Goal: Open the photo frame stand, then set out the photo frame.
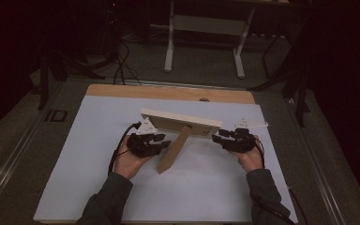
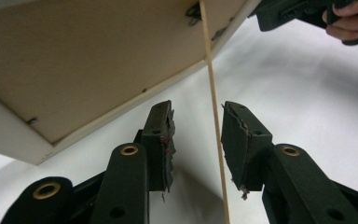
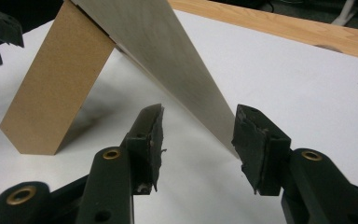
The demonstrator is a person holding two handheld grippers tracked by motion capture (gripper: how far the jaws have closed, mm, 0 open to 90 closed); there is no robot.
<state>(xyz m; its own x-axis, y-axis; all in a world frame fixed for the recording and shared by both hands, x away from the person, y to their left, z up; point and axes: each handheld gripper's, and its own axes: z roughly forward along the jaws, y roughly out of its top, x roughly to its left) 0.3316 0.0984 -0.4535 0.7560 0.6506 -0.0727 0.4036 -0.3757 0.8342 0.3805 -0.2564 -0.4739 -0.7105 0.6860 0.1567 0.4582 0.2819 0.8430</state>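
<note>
**Picture frame propped on its stand between two hand-held grippers**

A pale wooden picture frame (image 1: 180,122), seen from behind, stands tilted near the middle of a white-topped desk (image 1: 93,187), leaning on its brown fibreboard easel leg (image 1: 174,149), whose foot rests on the desk on the person's side of the frame. The person's left hand (image 1: 129,161) holds the black left gripper (image 1: 161,139) just beside the frame's left end, at the easel leg. In the left gripper view its jaws stand apart, with the thin edge of the easel leg (image 2: 216,126) running upright through the gap; neither pad (image 2: 165,140) is seen pressing on it, and the frame's tan back panel (image 2: 93,56) hangs above.

The right hand (image 1: 251,157) holds the black right gripper (image 1: 218,133) at the frame's right end. In the right gripper view its jaws are parted too, and the frame's pale edge (image 3: 177,65) slants down between them, ending close to the right-hand pad (image 3: 251,144); whether it touches that pad cannot be told, and the left-hand pad is clear of it. The easel leg (image 3: 56,88) stands to the left of the frame in this view.

Beyond the frame, a strip of bare light wood (image 1: 168,92) runs along the desk's far edge, and the white legs of a stand (image 1: 204,42) rise from the dark floor behind it.
</note>
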